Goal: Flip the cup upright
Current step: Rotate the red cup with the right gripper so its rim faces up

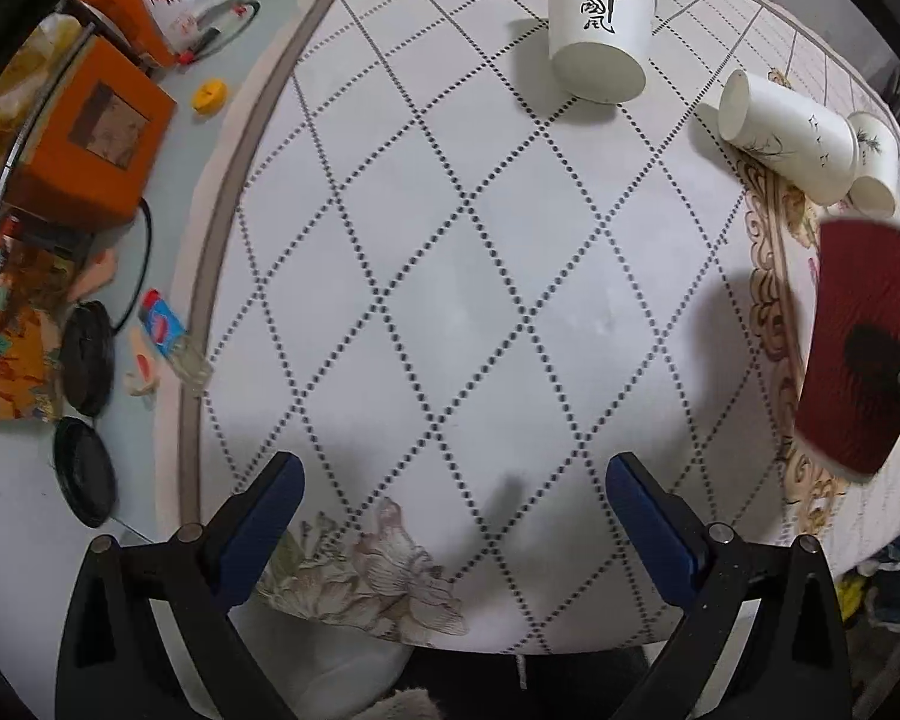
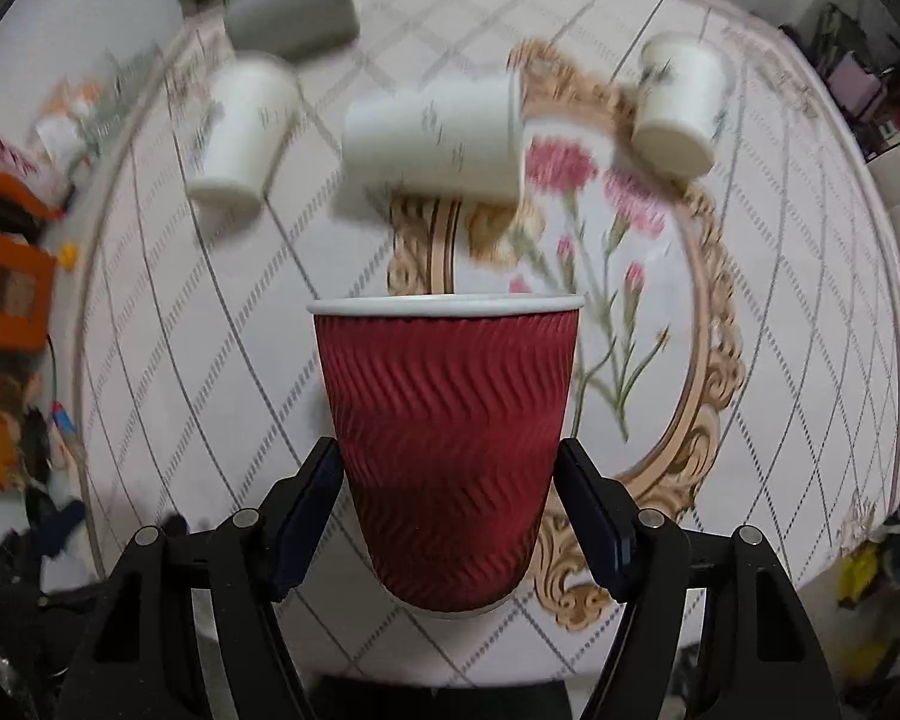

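Note:
My right gripper (image 2: 447, 480) is shut on a red ribbed paper cup (image 2: 447, 438) and holds it rim up, above the patterned tablecloth (image 2: 780, 360). The same red cup shows at the right edge of the left wrist view (image 1: 858, 348). My left gripper (image 1: 453, 474) is open and empty above the near part of the table. A white cup with black calligraphy (image 1: 600, 30) stands rim down at the far side. Another white cup (image 1: 786, 132) lies on its side to the right, and a third white cup (image 1: 870, 168) stands rim down just behind it.
A grey cushion-like object (image 2: 294, 6) lies at the table's far edge. On the floor to the left are an orange box (image 1: 90, 138), black round lids (image 1: 84, 468), a yellow piece (image 1: 209, 97) and other clutter. The table's curved edge (image 1: 210, 276) runs along the left.

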Tool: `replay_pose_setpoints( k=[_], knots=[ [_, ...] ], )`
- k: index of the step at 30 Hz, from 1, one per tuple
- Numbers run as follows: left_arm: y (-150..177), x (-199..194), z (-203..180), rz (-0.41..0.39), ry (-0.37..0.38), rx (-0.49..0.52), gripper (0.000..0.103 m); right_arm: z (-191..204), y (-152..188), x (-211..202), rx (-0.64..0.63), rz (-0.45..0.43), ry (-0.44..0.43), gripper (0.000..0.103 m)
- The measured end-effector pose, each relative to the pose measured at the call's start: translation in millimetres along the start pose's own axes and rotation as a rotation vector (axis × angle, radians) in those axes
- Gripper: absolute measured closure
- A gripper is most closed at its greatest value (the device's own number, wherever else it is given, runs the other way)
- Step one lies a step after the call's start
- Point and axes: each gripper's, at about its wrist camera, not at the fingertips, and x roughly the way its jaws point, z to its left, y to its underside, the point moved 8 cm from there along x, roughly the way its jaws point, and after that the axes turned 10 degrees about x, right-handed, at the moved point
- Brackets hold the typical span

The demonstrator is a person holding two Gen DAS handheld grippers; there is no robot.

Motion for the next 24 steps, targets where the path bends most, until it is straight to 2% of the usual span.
replay_pose_setpoints(
  k=[6, 11, 13, 20, 24],
  knots=[
    [-15.3, 5.4, -2.6, -0.01, -0.019, 0.021, 0.0, 12.4, -39.0, -15.5, 0.029, -0.248, -0.023, 0.029],
    [-35.5, 16.0, 0.4, -0.031, -0.05, 0.037, 0.0, 16.5, -47.3, -8.8, 0.027, -0.438, -0.011, 0.029],
    [-40.6, 21.4, 1.6, -0.035, -0.06, 0.042, 0.0, 17.5, -47.8, -2.4, 0.034, -0.48, -0.008, 0.029],
    [-46.6, 34.1, 2.7, -0.048, -0.079, 0.078, 0.0, 14.2, -33.2, 8.2, 0.025, -0.532, -0.01, 0.029],
    [-38.6, 31.0, 5.0, -0.054, -0.077, 0.093, 0.0, 12.9, -19.7, 6.8, 0.008, -0.521, -0.005, 0.028]
  ],
)
